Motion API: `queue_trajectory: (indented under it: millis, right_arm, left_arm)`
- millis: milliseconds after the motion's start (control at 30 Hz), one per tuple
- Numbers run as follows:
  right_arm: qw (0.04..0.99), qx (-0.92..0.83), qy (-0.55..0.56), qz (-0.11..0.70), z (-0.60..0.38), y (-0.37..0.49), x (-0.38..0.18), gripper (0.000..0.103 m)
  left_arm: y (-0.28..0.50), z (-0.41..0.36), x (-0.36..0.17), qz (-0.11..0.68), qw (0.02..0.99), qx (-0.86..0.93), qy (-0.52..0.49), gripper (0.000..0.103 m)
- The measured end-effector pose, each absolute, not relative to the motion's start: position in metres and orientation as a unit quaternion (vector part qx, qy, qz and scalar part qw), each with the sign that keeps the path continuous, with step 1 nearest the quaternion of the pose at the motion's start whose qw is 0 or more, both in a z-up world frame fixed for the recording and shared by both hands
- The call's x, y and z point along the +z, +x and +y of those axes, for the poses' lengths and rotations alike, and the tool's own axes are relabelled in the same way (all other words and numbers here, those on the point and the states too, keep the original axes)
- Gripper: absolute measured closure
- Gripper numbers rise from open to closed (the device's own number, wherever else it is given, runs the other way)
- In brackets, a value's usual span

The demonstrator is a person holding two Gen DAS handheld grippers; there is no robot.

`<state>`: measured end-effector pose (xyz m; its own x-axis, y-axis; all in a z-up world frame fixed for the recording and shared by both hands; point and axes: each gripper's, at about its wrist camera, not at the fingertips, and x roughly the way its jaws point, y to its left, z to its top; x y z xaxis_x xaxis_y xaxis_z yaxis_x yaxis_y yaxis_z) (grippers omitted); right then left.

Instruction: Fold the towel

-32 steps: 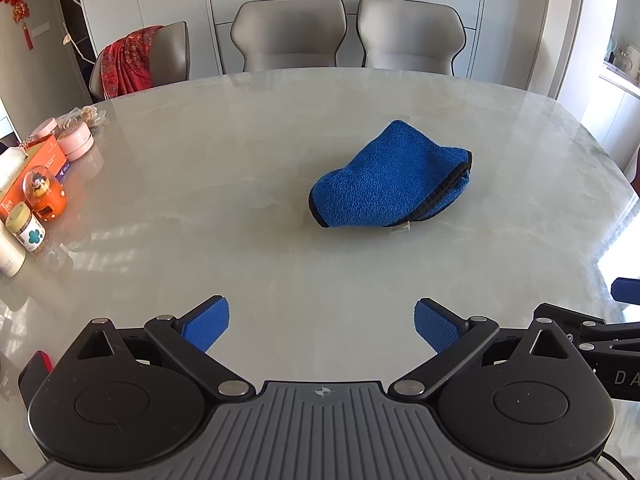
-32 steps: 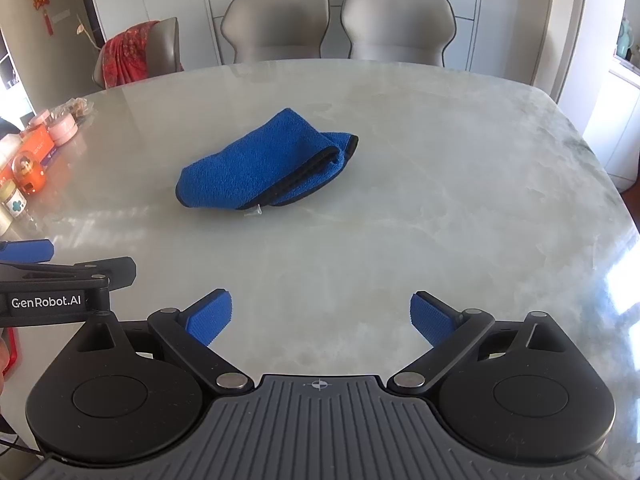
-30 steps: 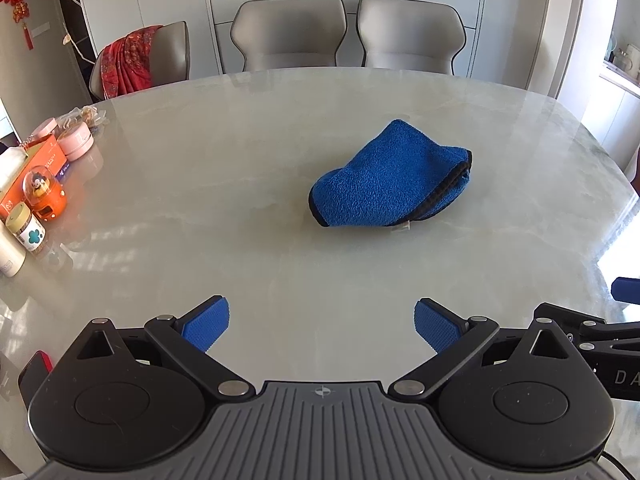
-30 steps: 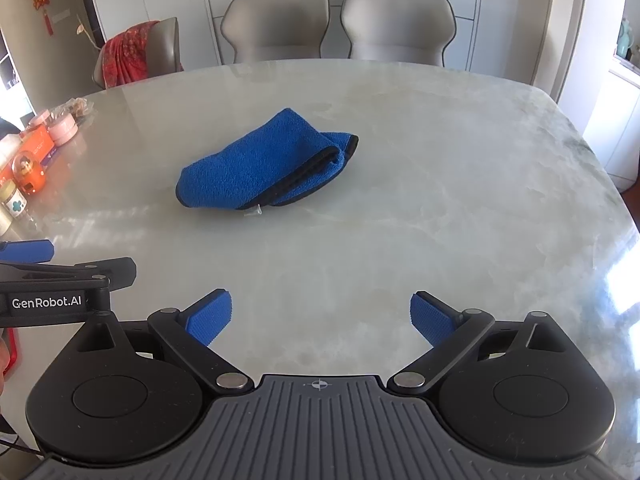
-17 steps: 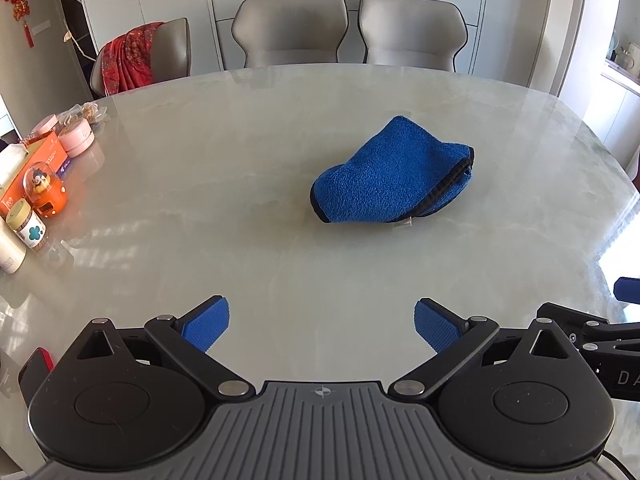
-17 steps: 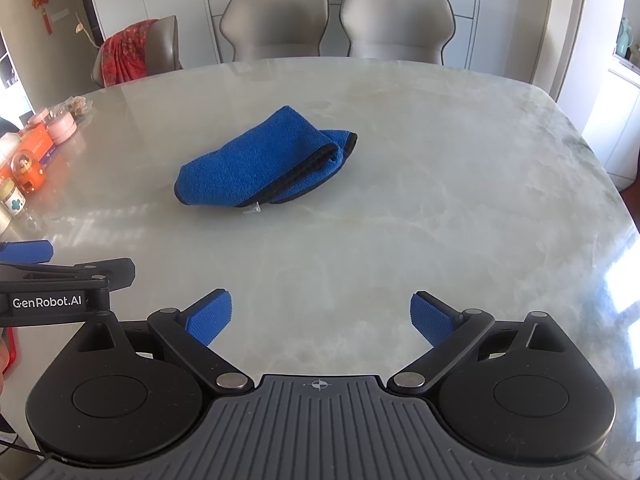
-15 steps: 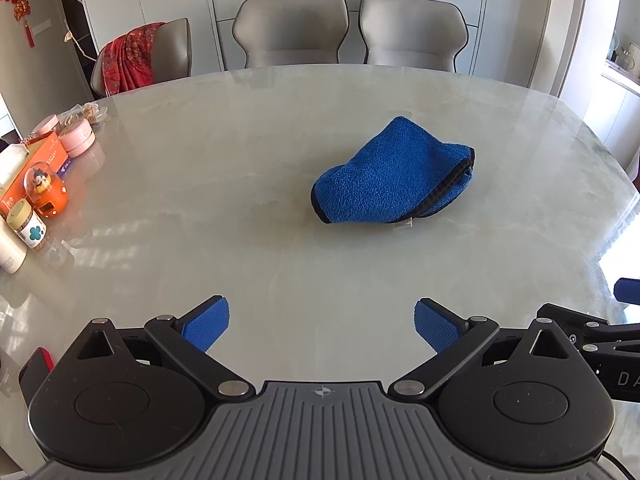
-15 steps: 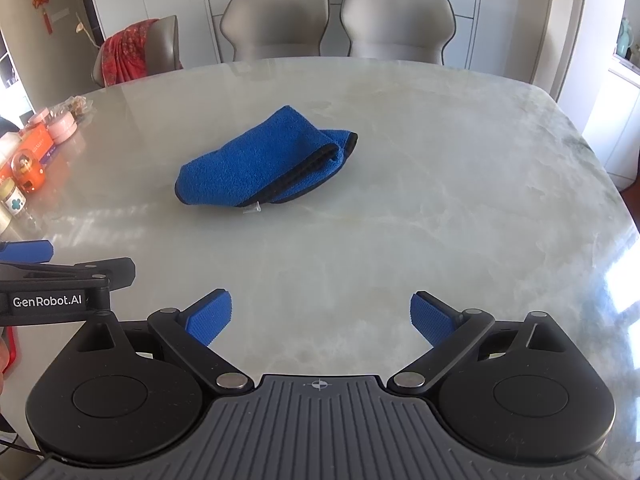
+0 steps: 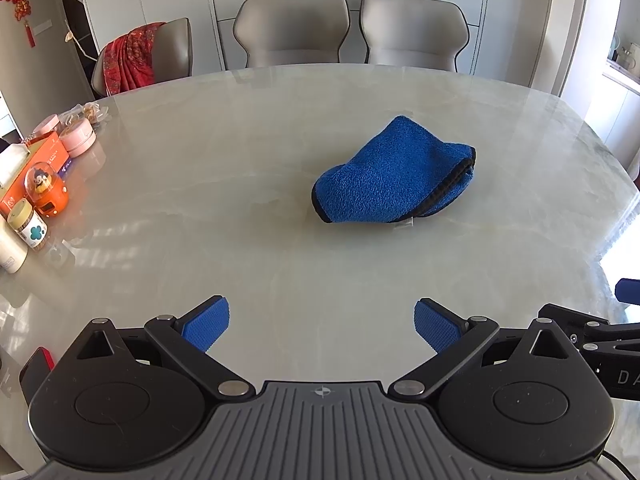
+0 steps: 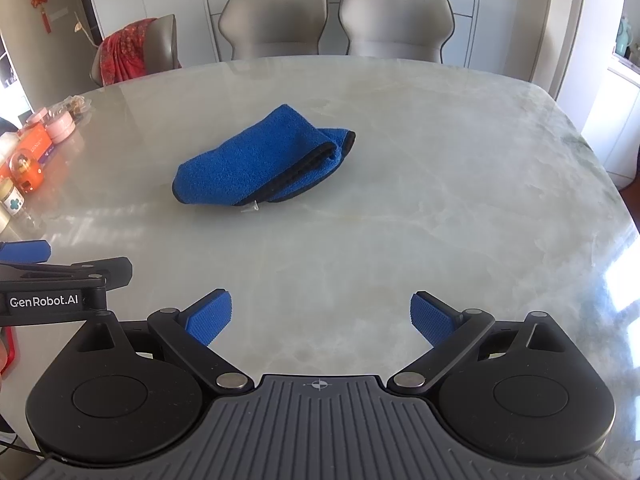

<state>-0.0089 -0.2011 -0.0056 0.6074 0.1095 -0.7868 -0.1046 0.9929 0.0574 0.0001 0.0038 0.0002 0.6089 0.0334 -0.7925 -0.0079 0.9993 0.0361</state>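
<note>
A blue towel (image 9: 394, 184) lies bunched and loosely folded on the pale marble desk (image 9: 240, 140), out toward the middle of it and well apart from both grippers. In the left wrist view it sits ahead and to the right; in the right wrist view the towel (image 10: 260, 164) sits ahead and to the left. Its long axis runs on a slant, the near end lower left and the far end upper right, with the black-trimmed edge showing along the near-right side and a small white tag at the near edge. The left gripper (image 9: 322, 326) hangs over the near part of the desk with its blue-padded fingers spread wide and nothing between them; the right gripper (image 10: 320, 320) is spread wide as well, also holding nothing. Along the left edge of the desk stands a group of small containers: a pink round tin (image 9: 78, 138), an orange box (image 9: 34, 168), an orange toy with a clear dome (image 9: 46, 194) that has a small figure inside, and a cream-lidded jar (image 9: 28, 224) whose contents cannot be made out. Beyond the desk stand grey chairs (image 9: 292, 30), and a red cloth (image 9: 130, 58) is draped over the one on the left.
</note>
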Motion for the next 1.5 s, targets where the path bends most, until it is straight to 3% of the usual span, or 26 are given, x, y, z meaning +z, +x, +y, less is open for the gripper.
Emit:
queue_trajectory:
  millis: [1500]
  right_arm:
    - [0.893,0.071,0.002,0.445,-0.199,0.006,-0.007,0.005]
  left_arm:
    - [0.020,0.005,0.001,0.444,0.895,-0.001,0.030,0.002]
